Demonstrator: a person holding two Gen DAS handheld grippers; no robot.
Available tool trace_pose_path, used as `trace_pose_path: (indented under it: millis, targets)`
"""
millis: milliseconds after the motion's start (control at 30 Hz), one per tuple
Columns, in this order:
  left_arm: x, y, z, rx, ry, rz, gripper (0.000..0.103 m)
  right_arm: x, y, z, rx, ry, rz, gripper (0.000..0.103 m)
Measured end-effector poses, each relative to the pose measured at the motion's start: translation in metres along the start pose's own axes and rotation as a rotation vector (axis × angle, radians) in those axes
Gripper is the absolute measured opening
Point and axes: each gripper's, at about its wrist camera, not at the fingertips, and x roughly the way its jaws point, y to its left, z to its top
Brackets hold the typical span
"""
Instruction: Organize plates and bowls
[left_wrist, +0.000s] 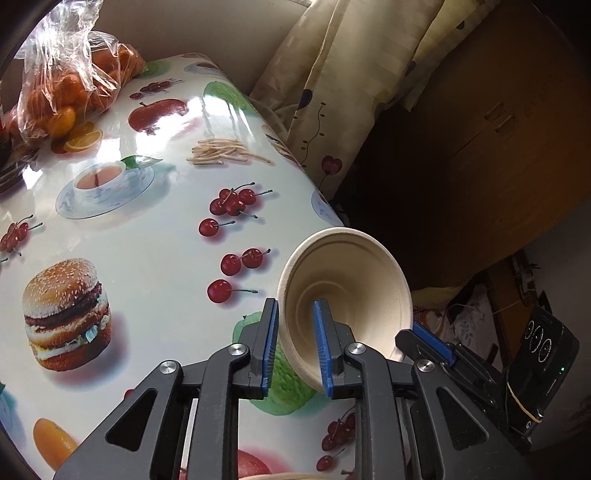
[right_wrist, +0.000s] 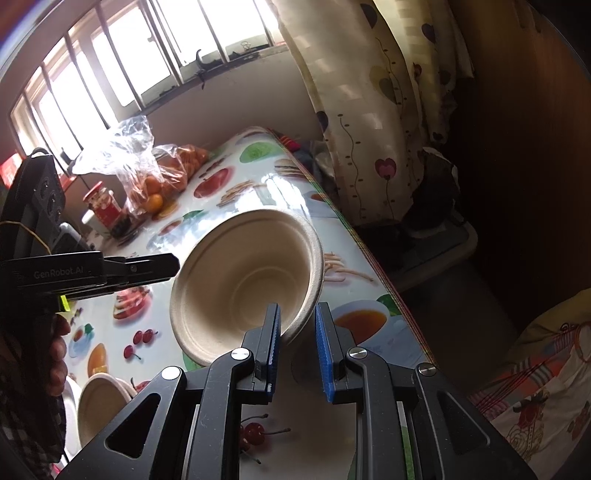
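Bowl (right_wrist: 243, 280) wall pinched in right hand-held gripper (right_wrist: 297, 354), tilted above table (right_wrist: 354, 236).

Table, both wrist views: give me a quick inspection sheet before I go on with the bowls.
Surface: table under a glossy food-print cloth.
Job's things: beige bowl held tilted above the table's edge; second bowl lies on the table, low in the right wrist view.
Clutter: bag of oranges and a red-lidded jar at the far end.
Grippers: right gripper shut on the beige bowl's rim; left gripper open, its jaws straddling the opposite rim.
Cables: nothing seen.
Surroundings: barred window, patterned curtain, wooden cabinet.
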Motion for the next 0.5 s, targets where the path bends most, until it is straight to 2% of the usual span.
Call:
trace_pose_path:
  millis: [100, 367, 400, 500]
  targets:
    - [-0.001, 0.003, 0.0, 0.0, -0.001, 0.011, 0.033, 0.0, 0.0, 0.0, 0.004, 0.003, -0.001, 0.019]
    - [0.007, 0.004, -0.001, -0.012, 0.025, 0.02, 0.033, 0.0, 0.0, 0.0, 0.002, 0.003, -0.002, 0.019]
    - [0.008, 0.004, -0.002, -0.011, 0.027, 0.02, 0.032, 0.0, 0.0, 0.0, 0.002, 0.004, -0.003, 0.019]
    - [0.01, 0.002, -0.002, -0.003, 0.032, 0.026, 0.02, 0.0, 0.0, 0.0, 0.002, 0.004, -0.002, 0.019]
